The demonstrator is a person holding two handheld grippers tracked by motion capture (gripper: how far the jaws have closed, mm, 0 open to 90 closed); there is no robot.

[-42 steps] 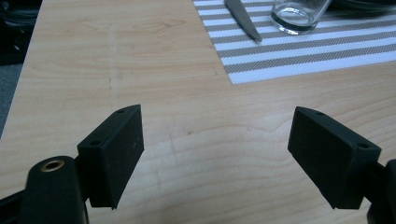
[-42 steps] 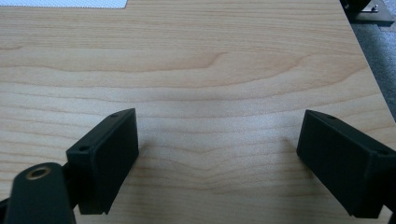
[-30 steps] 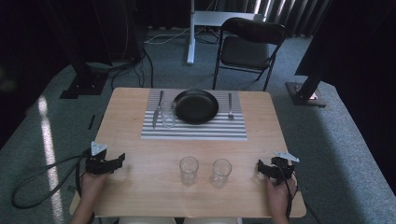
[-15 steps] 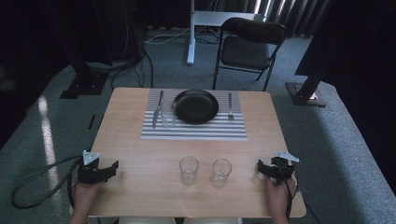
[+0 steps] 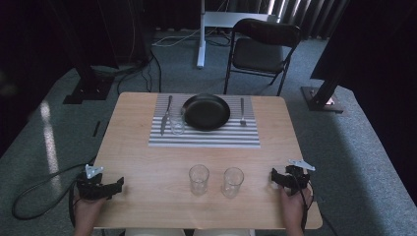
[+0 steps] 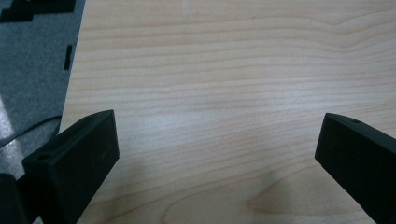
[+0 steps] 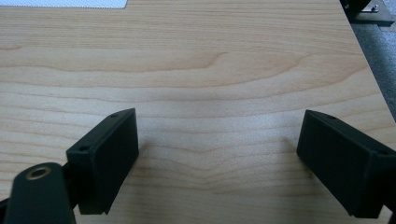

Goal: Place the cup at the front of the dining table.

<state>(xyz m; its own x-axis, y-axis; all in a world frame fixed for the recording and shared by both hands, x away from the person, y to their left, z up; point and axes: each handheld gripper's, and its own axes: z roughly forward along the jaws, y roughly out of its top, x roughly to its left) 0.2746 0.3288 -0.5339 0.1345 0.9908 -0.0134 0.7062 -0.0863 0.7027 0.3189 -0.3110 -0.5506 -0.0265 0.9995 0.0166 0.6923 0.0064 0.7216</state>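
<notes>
Two empty clear glasses, the left glass [image 5: 198, 179] and the right glass [image 5: 232, 182], stand side by side near the table's front edge. My left gripper [image 5: 117, 187] rests at the front left corner, open, with bare wood between its jaws [image 6: 217, 135]. To the right of the glasses lies my right gripper [image 5: 275, 178], also open over bare wood [image 7: 218, 135]. Neither gripper touches a glass.
A striped placemat [image 5: 231, 137] at the back holds a black plate [image 5: 206, 111], a knife [image 5: 166, 114], a fork [image 5: 242, 112] and a small glass [image 5: 176, 124]. The wooden table [image 5: 147, 167] stands on grey carpet. A folding chair [image 5: 260, 49] stands behind it.
My left gripper has drawn back toward the near left edge of the table. The right gripper and the glasses have stayed where they were.
</notes>
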